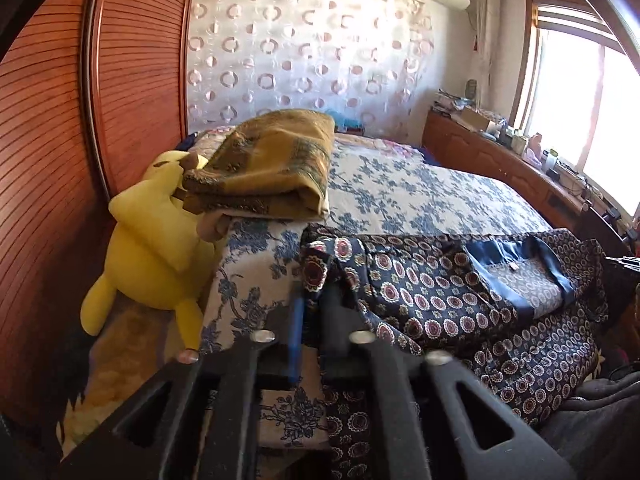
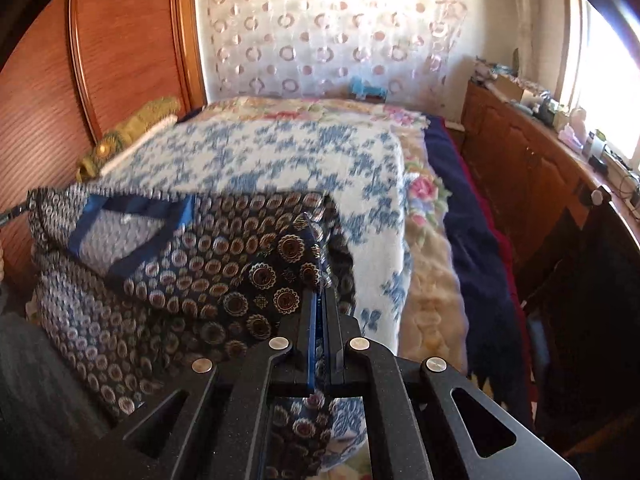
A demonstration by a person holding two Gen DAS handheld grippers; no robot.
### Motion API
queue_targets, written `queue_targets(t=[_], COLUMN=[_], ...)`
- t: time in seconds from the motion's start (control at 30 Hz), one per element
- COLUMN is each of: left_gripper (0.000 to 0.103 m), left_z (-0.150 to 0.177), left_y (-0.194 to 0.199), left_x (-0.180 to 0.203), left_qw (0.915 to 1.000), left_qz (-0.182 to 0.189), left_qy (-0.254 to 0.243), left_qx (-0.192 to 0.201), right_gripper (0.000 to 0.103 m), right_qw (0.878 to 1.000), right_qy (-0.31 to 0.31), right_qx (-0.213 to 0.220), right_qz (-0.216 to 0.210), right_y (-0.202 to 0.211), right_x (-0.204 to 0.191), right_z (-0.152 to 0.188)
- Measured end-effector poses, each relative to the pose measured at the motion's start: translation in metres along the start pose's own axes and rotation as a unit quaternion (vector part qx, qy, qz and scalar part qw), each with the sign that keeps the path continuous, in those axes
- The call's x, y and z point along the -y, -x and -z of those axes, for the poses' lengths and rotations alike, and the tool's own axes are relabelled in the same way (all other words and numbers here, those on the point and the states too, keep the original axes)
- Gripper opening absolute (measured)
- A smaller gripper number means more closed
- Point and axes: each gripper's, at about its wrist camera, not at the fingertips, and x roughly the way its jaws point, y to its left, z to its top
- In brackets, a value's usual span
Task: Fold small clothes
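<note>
Two claws work at the near edge of a bed, each at one end of a dark patterned garment. The left claw [image 1: 310, 308] has its jaws slightly parted, and a fold of the garment [image 1: 440, 292] sits in the gap between its fingers; whether the pads press on the cloth cannot be told from this view. The right claw [image 2: 320, 280] has its jaws pressed together, pinching an edge of the same garment [image 2: 224, 280], which bunches up just ahead of its fingertips.

From the left claw, the garment spreads away to the right, draped over the bed's near edge, with a plain blue collar band [image 1: 516, 256] and a paler lining showing at its far right. From the right claw, the garment lies to the left, and the same collar band [image 2: 132, 220] sits further left and ahead.

Under the garment and beyond both claws lies a white blanket with blue flowers [image 1: 420, 192], covering the bed. Ahead and left of the left claw, a yellow soft toy [image 1: 152, 240] leans at the bed's edge, touching a folded mustard-coloured cloth [image 1: 272, 168] that rests on the blanket. Right of the right claw, a cream flowered cover [image 2: 428, 264] and a dark blue cover [image 2: 472, 216] show beside the blanket.

Farther off stand a wooden wardrobe [image 1: 60, 140] at left, a curtain with ring patterns [image 1: 304, 56] behind the bed, and a low wooden cabinet [image 1: 500, 160] under a bright window [image 1: 580, 92] at right.
</note>
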Motion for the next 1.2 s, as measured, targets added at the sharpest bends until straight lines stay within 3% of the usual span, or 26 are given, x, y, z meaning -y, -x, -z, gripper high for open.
queue_targets(t=[0.07,0.13,0.27,0.33,0.4,0.47,0.53,0.67,0.8,0.93,1.2], left_gripper=[0.041,0.043,0.076,0.077,0.077,0.077,0.077,0.077,0.077,0.077,0.077], left_z=[-0.001,-0.003,-0.009,-0.011,-0.014,-0.019,-0.026,-0.042,-0.056,-0.060,-0.063], left_y=[0.001,0.002,0.002,0.003,0.003,0.002,-0.002,-0.008,-0.017,-0.024,-0.046], left_x=[0.000,0.003,0.009,0.011,0.010,0.010,0.008,-0.001,-0.018,-0.026,-0.028], left_qw=[1.0000,0.9999,0.9996,0.9995,0.9996,0.9997,1.0000,0.9998,0.9997,0.9998,0.9994], left_qz=[0.005,0.010,0.022,0.026,0.028,0.021,0.006,-0.016,-0.015,-0.003,0.000], left_qy=[-0.001,-0.007,-0.015,-0.015,-0.007,-0.002,0.000,-0.002,0.019,0.019,0.018], left_qx=[0.006,0.008,0.002,0.004,0.005,0.009,0.007,0.012,0.008,-0.004,-0.029], right_gripper=[0.001,0.001,0.006,0.009,0.020,0.047,0.054,0.054,0.054,0.054,0.054], right_qw=[1.000,1.000,0.999,0.998,0.997,0.997,0.996,0.997,0.997,0.999,0.998], right_qy=[0.002,0.001,0.007,0.012,0.017,0.018,0.014,-0.003,-0.016,-0.015,-0.034], right_qx=[0.008,0.021,0.044,0.056,0.069,0.073,0.084,0.083,0.074,0.037,-0.032], right_qz=[0.002,0.003,0.012,0.017,0.021,0.016,0.008,0.000,-0.007,-0.002,-0.031], right_y=[-0.001,0.003,0.015,0.023,0.030,0.035,0.037,0.016,-0.016,-0.052,-0.102], right_x=[0.001,0.000,-0.003,-0.004,-0.006,-0.009,-0.009,-0.010,-0.004,0.005,0.011], right_z=[-0.004,-0.008,-0.015,-0.016,-0.020,-0.025,-0.031,-0.038,-0.052,-0.061,-0.061])
